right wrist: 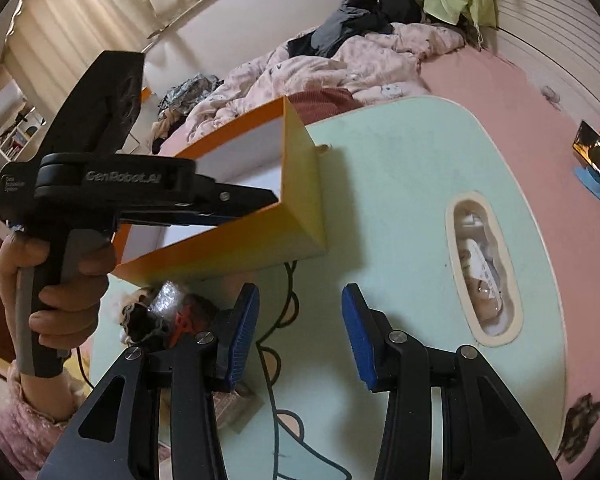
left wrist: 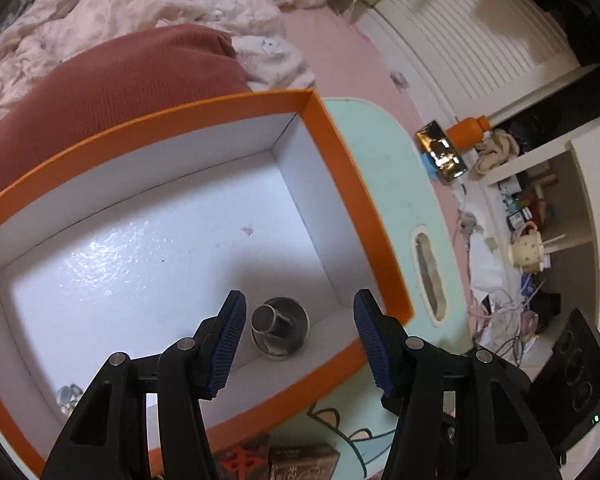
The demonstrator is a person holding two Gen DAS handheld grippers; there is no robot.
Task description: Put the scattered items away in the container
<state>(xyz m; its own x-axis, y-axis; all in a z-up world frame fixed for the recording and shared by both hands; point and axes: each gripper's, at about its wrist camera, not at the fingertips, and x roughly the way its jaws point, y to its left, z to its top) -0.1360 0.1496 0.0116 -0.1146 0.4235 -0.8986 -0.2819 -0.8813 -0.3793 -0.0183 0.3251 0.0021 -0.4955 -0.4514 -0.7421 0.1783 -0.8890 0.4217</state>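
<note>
Metal funnel [left wrist: 280, 328]: lies in orange box [left wrist: 340, 152], lower centre of frame; looks rigid, light, slick; take by rim. Left claw [left wrist: 300, 344] wide, empty. Right claw [right wrist: 300, 336] wide over surface [right wrist: 400, 184], empty

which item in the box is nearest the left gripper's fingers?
The metal cup, lying between the open left gripper fingers; the small shiny item sits in the box's far-left corner.

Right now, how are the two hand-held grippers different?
The left hand-held gripper hangs over the orange box, above a little metal funnel lying inside. The right hand-held gripper hangs outside the box, over the mint-green table, with nothing between its fingers. Both are open, black, with blue pads.
</note>
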